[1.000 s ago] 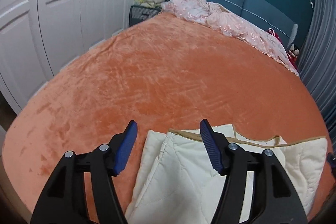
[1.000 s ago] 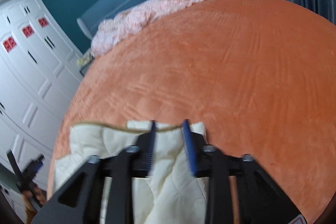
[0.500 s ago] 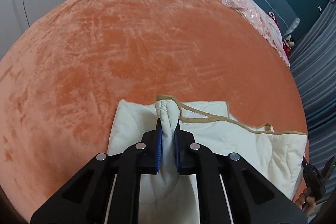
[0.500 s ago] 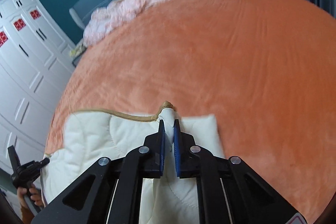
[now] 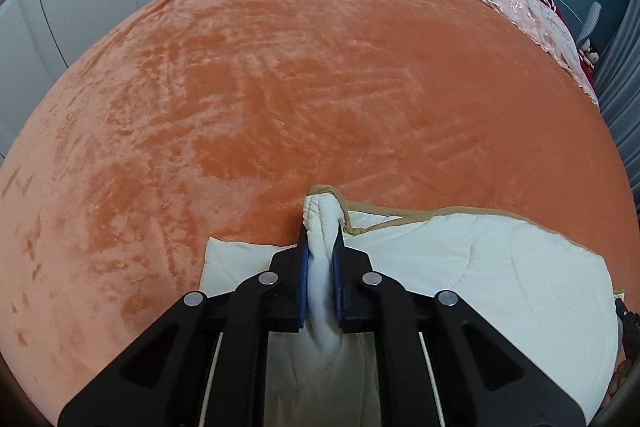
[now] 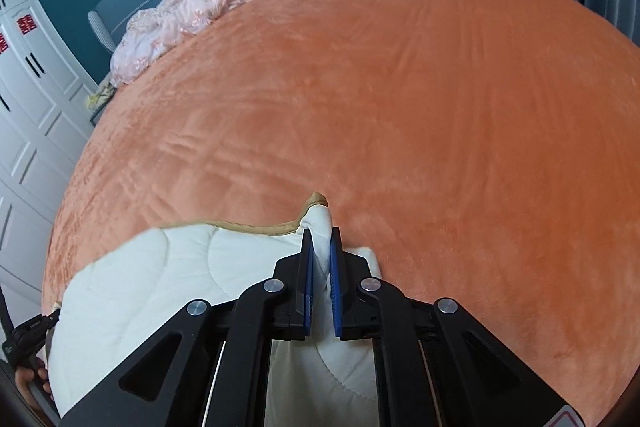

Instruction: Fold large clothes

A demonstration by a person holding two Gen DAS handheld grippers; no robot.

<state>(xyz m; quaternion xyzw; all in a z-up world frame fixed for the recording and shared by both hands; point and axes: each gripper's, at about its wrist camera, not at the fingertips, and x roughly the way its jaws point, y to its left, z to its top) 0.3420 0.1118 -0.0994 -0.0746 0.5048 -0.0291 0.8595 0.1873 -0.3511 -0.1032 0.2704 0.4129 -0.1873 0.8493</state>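
Left gripper [image 5: 320, 273] fingers [image 5: 303, 279] pinch one trimmed corner of the cream quilt [image 5: 472, 267]; right gripper [image 6: 320, 279] fingers [image 6: 308, 283] pinch the other corner [image 6: 320, 223]. Quilt sits at the near edge of the orange bed [image 5: 304, 87], apparently already doubled, one layer showing beneath the lifted edge. Left, as I read it: carry corners over, flatten. Readable writing: red double-happiness cutouts [image 6: 25, 26] on wardrobe doors; no brands.
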